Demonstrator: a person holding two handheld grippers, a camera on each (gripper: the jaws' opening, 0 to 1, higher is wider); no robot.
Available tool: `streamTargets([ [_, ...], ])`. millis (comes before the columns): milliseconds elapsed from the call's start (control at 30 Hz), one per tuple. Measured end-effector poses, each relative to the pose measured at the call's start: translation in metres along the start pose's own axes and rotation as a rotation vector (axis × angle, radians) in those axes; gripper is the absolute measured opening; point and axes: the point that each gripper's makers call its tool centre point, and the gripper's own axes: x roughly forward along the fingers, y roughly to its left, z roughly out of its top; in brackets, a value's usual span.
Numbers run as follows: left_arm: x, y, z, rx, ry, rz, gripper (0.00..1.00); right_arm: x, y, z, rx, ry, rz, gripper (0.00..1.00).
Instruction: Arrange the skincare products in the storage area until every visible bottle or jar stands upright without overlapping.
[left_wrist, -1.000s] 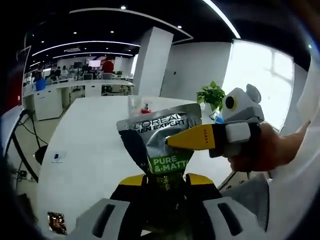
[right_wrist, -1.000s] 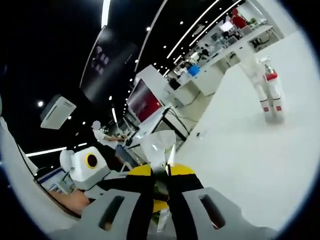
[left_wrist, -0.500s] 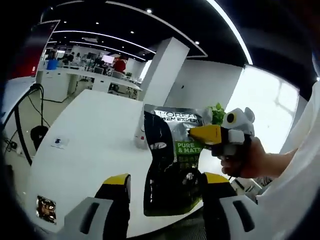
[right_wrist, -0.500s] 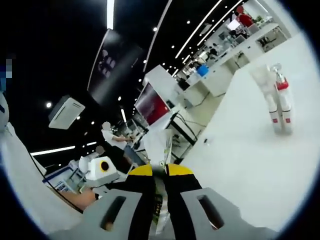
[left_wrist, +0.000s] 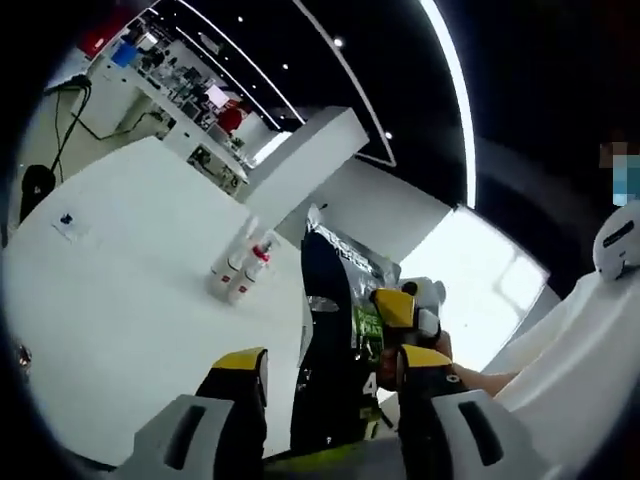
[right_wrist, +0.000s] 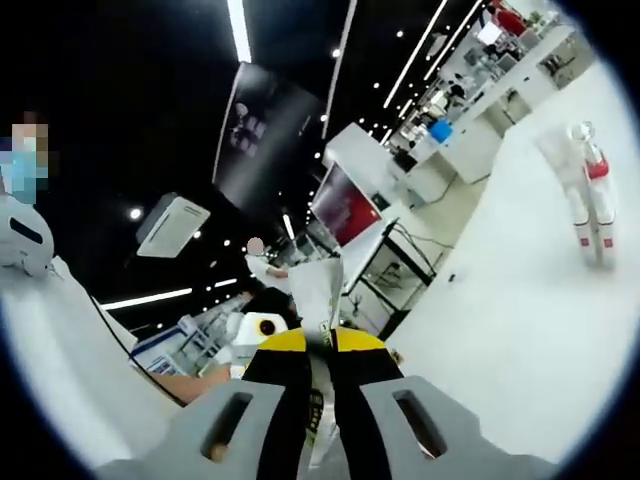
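While sachet (left_wrist: 335, 330) is hanging above white table (left_wrist: 130, 300), two spray bottles (left_wrist: 240, 272) are standing upright side by side on table behind it, well apart from sachet. Same bottles (right_wrist: 588, 205) showing far right in right gripper view. Sachet is blocking middle of left gripper view. Left gripper (left_wrist: 330, 375) jaws sitting spread, released, sachet between them, contact unclear. Right gripper (right_wrist: 312, 345) clenching sachet edge (right_wrist: 318, 290), coming into left gripper view from right (left_wrist: 400, 320), hand (left_wrist: 455, 365) behind it.
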Motion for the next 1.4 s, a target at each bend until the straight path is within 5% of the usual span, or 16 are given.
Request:
streamTargets([
  [100, 0.000, -0.008, -0.004, -0.039, 0.001, -0.047, 0.29, 0.002, 0.004, -0.006, 0.004, 0.023, 0.020, 0.05],
  [400, -0.011, -0.019, 0.007, -0.148, -0.051, -0.145, 0.03, -0.003, 0.001, -0.011, 0.121, 0.014, 0.038, 0.04],
  [767, -0.014, -0.015, 0.012, -0.141, -0.088, -0.134, 0.01, 0.004, -0.001, -0.021, 0.148, -0.007, 0.032, 0.18],
  [1000, -0.017, -0.014, 0.024, -0.201, -0.169, -0.156, 0.01, 0.007, 0.000, -0.041, 0.130, 0.068, 0.029, 0.12],
  [1400, -0.016, -0.015, 0.026, -0.226, -0.171, -0.161, 0.01, -0.001, 0.010, -0.031, 0.217, -0.001, 0.105, 0.01],
])
